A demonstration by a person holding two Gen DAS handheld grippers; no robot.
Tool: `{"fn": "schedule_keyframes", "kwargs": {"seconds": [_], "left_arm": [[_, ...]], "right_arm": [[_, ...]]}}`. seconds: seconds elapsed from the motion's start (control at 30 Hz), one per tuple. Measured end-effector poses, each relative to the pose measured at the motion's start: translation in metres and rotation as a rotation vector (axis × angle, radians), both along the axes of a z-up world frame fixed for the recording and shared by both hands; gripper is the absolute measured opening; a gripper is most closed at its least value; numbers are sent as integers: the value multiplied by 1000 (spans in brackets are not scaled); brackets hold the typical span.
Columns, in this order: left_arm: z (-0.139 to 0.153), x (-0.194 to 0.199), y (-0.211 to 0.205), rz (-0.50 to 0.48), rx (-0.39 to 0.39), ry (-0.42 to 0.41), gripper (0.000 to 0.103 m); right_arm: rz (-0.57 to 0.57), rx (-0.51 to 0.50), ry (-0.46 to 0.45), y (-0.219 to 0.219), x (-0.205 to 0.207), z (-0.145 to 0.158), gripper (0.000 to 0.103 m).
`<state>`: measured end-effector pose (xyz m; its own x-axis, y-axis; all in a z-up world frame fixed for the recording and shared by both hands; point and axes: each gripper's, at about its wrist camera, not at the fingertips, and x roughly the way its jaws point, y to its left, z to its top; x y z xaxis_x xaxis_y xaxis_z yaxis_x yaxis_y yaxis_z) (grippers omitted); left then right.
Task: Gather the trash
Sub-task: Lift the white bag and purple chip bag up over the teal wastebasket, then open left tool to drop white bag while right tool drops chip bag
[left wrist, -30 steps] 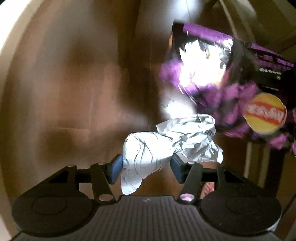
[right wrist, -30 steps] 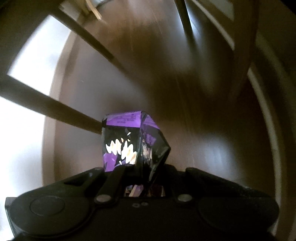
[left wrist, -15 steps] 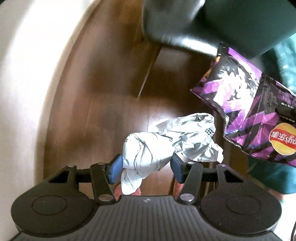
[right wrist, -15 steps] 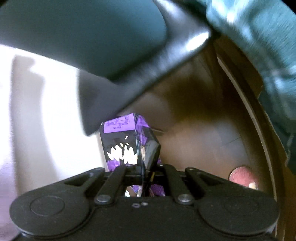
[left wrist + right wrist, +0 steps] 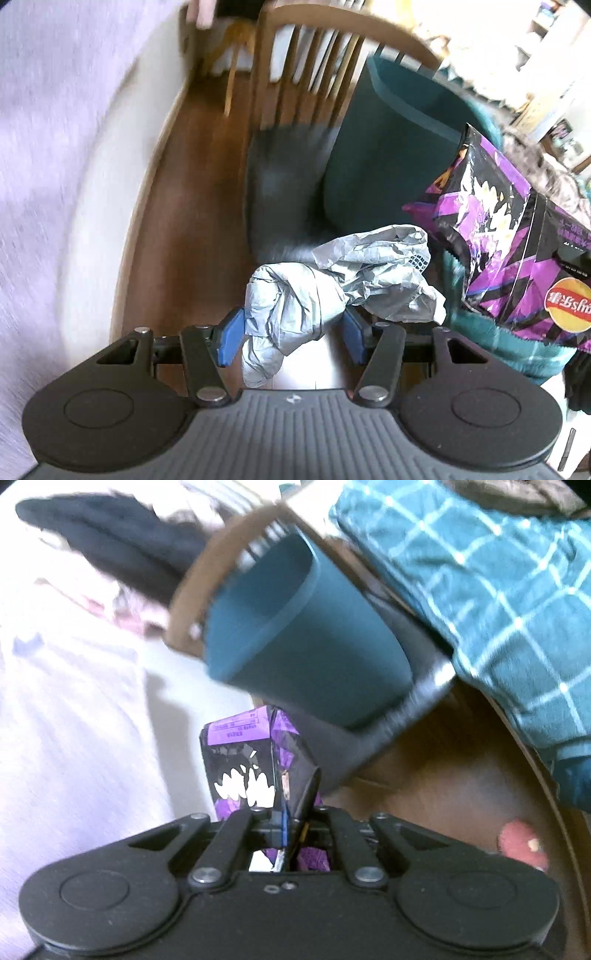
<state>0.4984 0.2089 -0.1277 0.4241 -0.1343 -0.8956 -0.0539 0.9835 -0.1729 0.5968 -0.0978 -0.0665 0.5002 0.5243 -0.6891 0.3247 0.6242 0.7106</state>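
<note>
My left gripper (image 5: 291, 332) is shut on a crumpled grey-white paper wad (image 5: 332, 280), held in the air between its blue pads. My right gripper (image 5: 286, 823) is shut on a purple and black chip bag (image 5: 255, 771), which also hangs at the right of the left wrist view (image 5: 517, 254). A teal trash bin (image 5: 384, 155) stands on a dark chair seat ahead of both grippers; in the right wrist view (image 5: 295, 627) its open mouth faces up and left. Both items are short of the bin.
A wooden slat-back chair (image 5: 303, 74) holds the bin. Brown wood floor (image 5: 184, 184) lies to its left, beside a pale wall (image 5: 55, 147). A teal checked cloth (image 5: 498, 590) drapes at the right. A pink slipper (image 5: 522, 845) is on the floor.
Both grippers have swung up from the floor toward the chair; the bin and chair back have come into view. Each grip on its trash is unchanged.
</note>
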Motion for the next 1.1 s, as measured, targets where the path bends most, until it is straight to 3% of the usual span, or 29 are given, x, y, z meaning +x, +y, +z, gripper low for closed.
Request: {"fn": "schedule_keyframes", "kwargs": {"seconds": [0.17, 0.3, 0.33, 0.5, 0.73, 0.87, 1.1], "left_arm": [[42, 16, -2, -18, -18, -70, 55], [73, 45, -24, -68, 24, -124, 55], [89, 46, -30, -77, 35, -137, 55], [110, 95, -62, -97, 78, -182, 55], [78, 187, -118, -106, 132, -142, 55], [66, 219, -142, -90, 153, -97, 55], [19, 276, -185, -119, 252, 23, 55]], "right_arm": [[-98, 7, -99, -10, 1, 37, 3], [-153, 9, -149, -20, 20, 59, 3], [-155, 5, -158, -21, 27, 59, 3], [-105, -61, -163, -28, 71, 65, 3], [94, -158, -122, -40, 174, 34, 3], [228, -219, -84, -40, 229, 16, 3], [540, -388, -73, -8, 302, -5, 3]]}}
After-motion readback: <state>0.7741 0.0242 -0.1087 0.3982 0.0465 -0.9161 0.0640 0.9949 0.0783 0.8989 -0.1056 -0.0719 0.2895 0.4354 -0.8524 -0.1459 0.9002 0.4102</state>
